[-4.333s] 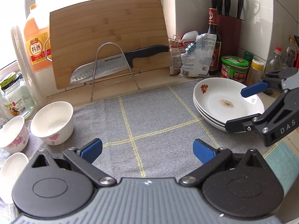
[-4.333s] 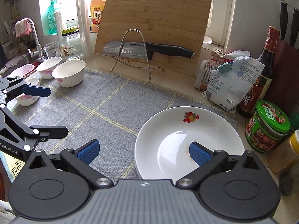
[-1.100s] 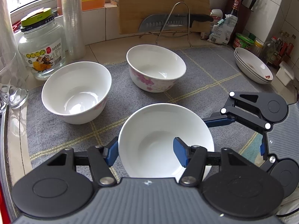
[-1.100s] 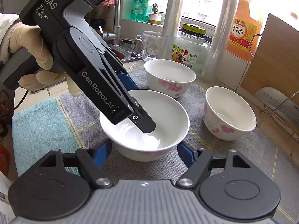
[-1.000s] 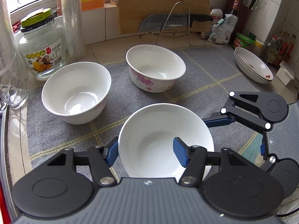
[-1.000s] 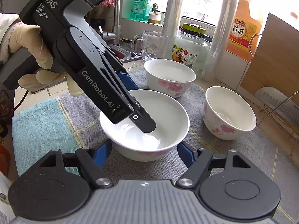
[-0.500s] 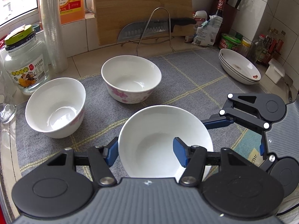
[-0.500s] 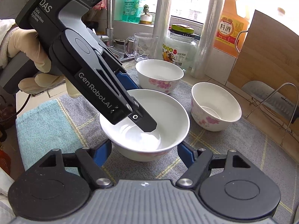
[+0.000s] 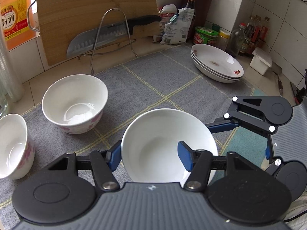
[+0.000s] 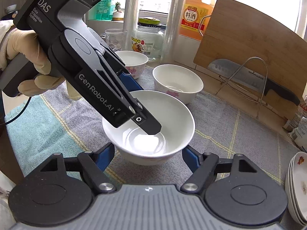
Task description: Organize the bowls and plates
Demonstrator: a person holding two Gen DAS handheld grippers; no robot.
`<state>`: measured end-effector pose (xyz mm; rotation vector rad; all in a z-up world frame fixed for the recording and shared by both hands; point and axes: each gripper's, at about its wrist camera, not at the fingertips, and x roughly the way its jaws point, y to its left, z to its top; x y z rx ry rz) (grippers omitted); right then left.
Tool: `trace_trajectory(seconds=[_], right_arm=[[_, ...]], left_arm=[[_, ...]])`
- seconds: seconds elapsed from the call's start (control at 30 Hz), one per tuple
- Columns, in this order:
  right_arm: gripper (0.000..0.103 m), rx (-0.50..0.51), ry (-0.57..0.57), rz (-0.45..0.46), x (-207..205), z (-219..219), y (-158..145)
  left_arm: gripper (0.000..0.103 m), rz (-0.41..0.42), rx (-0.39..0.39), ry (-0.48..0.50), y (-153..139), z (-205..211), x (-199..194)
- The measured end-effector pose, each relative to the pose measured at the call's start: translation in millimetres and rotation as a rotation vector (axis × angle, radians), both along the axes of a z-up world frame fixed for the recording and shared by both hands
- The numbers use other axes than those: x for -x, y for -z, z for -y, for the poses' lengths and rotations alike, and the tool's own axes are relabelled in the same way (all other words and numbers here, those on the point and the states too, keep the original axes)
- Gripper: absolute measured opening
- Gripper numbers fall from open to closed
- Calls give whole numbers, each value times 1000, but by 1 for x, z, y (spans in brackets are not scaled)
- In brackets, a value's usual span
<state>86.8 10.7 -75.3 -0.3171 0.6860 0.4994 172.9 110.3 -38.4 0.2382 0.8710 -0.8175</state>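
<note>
The plain white bowl (image 9: pixel 165 145) sits low in the middle of the left wrist view, glossy inside, its rim pinched by the left gripper (image 9: pixel 150 156), one blue pad inside the wall and the other outside it. From the right wrist view the same bowl (image 10: pixel 168 118) looks lifted off the grey checked cloth (image 10: pixel 230 126), with a faint pink print on its underside. The right gripper (image 10: pixel 148 158) is spread wide, a finger on either side of the bowl's base; I cannot tell whether they touch it. Two more bowls with pink flowers stand to the left: one (image 9: pixel 75 103) at mid-left, another (image 9: pixel 13 145) cut by the left edge. A stack of shallow plates (image 9: pixel 217 65) rests at the upper right, near the cloth's far corner. Between bowls and plates the cloth lies bare. Behind, a wooden cutting board (image 9: pixel 96 17) leans upright with a knife (image 9: pixel 115 36) across a wire rack.
</note>
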Motion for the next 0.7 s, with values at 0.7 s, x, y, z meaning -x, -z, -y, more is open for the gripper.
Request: trace_trajectory(seconds=[0.7], right_arm=[[81, 18, 124, -37, 5, 57, 10]], left_arm=[[60, -16, 2, 86, 12, 55, -6]])
